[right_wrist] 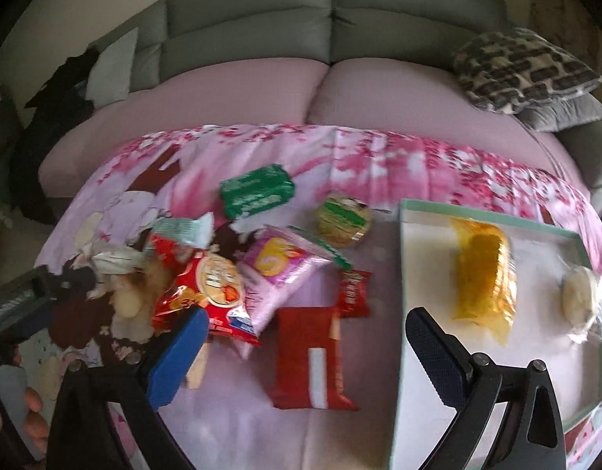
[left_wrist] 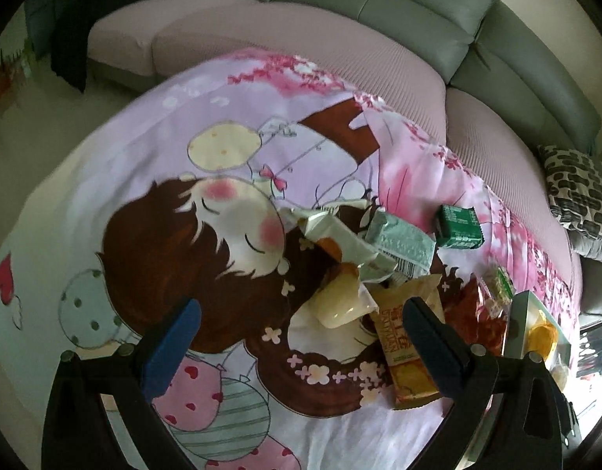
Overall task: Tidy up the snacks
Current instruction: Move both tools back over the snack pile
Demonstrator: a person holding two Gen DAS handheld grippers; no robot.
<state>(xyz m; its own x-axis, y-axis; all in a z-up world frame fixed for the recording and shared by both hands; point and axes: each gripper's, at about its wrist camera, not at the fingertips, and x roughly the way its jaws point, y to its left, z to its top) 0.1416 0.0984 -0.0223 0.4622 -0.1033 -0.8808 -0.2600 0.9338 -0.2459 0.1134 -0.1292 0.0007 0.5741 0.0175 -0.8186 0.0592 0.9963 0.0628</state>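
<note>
Right wrist view shows the right gripper (right_wrist: 301, 337) hanging empty over the printed cloth (right_wrist: 379, 156), its fingers wide apart, the blue pad low left and the black pad low centre-right. Between them, low in the middle of the frame, lies a red packet (right_wrist: 307, 356) with a white stripe, flat on the cloth. Just left and above it is the heap: a red chip bag (right_wrist: 201, 290), a pink pouch (right_wrist: 279, 274) leaning on it, a small red sachet (right_wrist: 354, 291) to the right. Higher up sit a green packet (right_wrist: 258, 190) and a round cookie pack (right_wrist: 342, 219), each apart from the heap. The tray (right_wrist: 418, 274) fills the right side and already holds a yellow wrapped cake (right_wrist: 483, 274) and a pale round bun (right_wrist: 581, 299) at its far right edge.

In the left wrist view the left gripper (left_wrist: 301, 333) is likewise spread and holds nothing, above a yellow biscuit bar (left_wrist: 404, 356) low and right of centre.

These all look light, crinkly and slippery. I'd say the air-puffed bags will squash and skid, so pinch them by a sealed end seam; the flat red packet wants gripping across its narrow width. The cakes look soft, so a gentle squeeze.
</note>
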